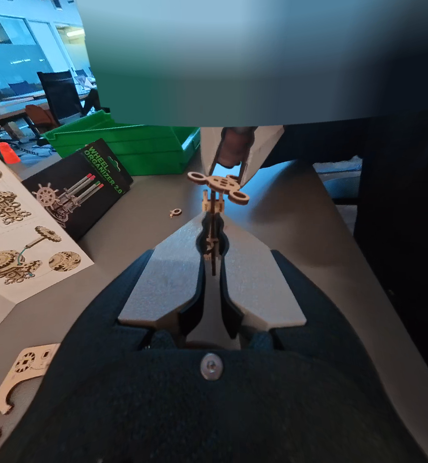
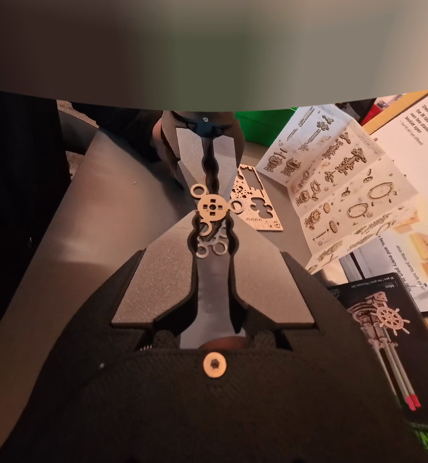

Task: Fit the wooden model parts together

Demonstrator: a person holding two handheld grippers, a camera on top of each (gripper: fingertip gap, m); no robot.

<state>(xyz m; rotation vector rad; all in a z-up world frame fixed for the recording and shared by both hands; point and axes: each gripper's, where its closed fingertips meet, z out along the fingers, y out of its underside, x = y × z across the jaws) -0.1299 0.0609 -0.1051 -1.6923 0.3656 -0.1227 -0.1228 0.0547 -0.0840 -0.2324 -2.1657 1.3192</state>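
Note:
My left gripper (image 1: 211, 216) is shut on a thin upright wooden post assembly (image 1: 212, 205), whose pronged top sticks out past the fingertips. My right gripper (image 2: 211, 213) is shut on a flat round wooden disc with ring lobes and square slots (image 2: 211, 206). In the left wrist view the disc (image 1: 218, 184) sits flat right on top of the post's prongs, with the right gripper (image 1: 229, 172) coming in from the far side. In the right wrist view the left gripper (image 2: 210, 170) faces mine, and a second lobed wooden piece (image 2: 211, 246) shows below the disc.
On the grey table (image 1: 145, 250) lie a small loose wooden piece (image 1: 175, 213), a black kit box (image 1: 82, 185), an instruction leaflet (image 1: 19, 238) and a punched wooden sheet (image 1: 12, 375). A green bin (image 1: 132, 147) stands behind. The sheet (image 2: 255, 208) and leaflet (image 2: 333, 188) also show in the right wrist view. My left and right fingertips are right by each other. From either gripper's tips it is about 15 cm to the small loose wooden piece (image 1: 175, 213).

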